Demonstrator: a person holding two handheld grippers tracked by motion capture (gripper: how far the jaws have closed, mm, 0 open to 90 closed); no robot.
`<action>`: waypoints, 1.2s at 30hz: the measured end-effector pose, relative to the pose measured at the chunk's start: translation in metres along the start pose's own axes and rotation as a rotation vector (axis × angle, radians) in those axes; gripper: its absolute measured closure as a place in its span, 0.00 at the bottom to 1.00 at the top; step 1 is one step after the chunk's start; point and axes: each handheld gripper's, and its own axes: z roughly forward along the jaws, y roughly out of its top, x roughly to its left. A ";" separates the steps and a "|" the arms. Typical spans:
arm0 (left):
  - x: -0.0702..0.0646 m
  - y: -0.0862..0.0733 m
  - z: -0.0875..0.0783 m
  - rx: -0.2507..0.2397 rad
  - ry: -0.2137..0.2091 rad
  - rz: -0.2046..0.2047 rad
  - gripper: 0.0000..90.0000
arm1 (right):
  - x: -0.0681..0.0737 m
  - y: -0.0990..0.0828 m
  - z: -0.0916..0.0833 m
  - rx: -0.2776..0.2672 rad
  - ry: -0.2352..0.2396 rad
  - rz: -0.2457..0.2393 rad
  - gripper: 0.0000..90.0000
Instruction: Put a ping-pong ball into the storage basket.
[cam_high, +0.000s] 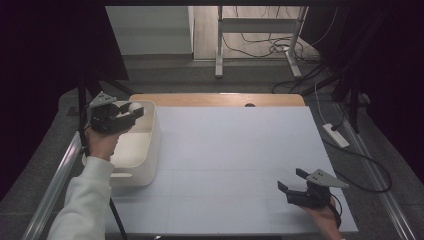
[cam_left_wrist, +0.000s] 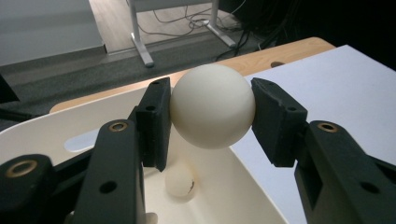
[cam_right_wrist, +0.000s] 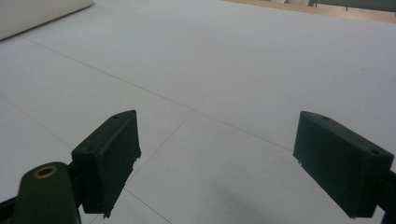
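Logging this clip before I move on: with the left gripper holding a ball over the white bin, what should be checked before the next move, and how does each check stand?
1. Grip on the ball: both jaws of the left gripper press its sides. Ok.
2. Ball above the white bin: the bin's inside lies directly beneath it in the left gripper view. Ok.
3. Landing spot: another ball already lies on the bin's floor, roughly under the held one. Cannot tell whether they would collide.
4. Right gripper out of the way: low over the white tabletop at the near right, jaws open and empty. Ok.
5. Bin seated flat on the table: ok.
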 end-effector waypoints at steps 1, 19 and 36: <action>0.000 0.000 0.000 0.003 0.002 0.001 0.56 | 0.000 0.000 0.000 0.000 -0.001 0.001 0.16; 0.010 -0.009 0.018 0.105 0.041 -0.014 0.56 | 0.000 -0.001 0.000 0.002 -0.004 0.001 0.16; 0.018 -0.021 0.035 0.195 0.057 -0.024 0.56 | -0.001 -0.001 0.000 0.002 -0.002 0.000 0.16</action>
